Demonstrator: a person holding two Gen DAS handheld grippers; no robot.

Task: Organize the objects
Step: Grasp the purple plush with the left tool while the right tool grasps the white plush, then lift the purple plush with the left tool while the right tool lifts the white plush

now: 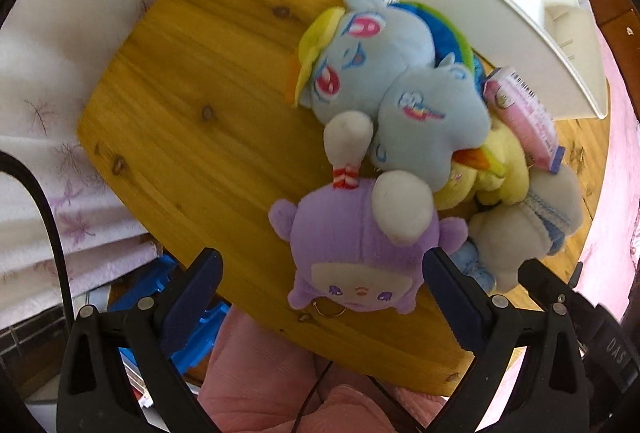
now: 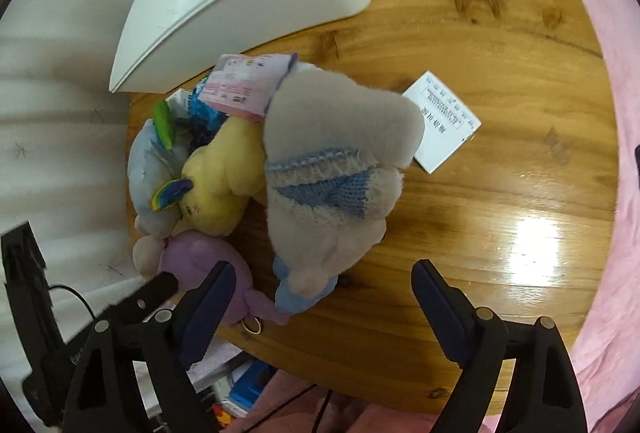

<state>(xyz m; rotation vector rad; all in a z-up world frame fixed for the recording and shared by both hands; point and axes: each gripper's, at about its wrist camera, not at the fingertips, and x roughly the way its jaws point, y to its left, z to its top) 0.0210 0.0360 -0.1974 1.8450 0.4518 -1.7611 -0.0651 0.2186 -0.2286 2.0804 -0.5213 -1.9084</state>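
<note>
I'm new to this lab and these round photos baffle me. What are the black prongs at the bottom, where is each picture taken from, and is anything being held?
No robot here: a person holds a two-finger tool in each hand, with a wide-angle camera on each looking along its fingers. One picture comes from the left gripper, the other from the right gripper. On the wooden table lies a heap of plush toys: a purple plush, a blue pony, a yellow plush and a grey plush, beside a white bin and a white card. Both grippers are open, holding nothing.
</note>
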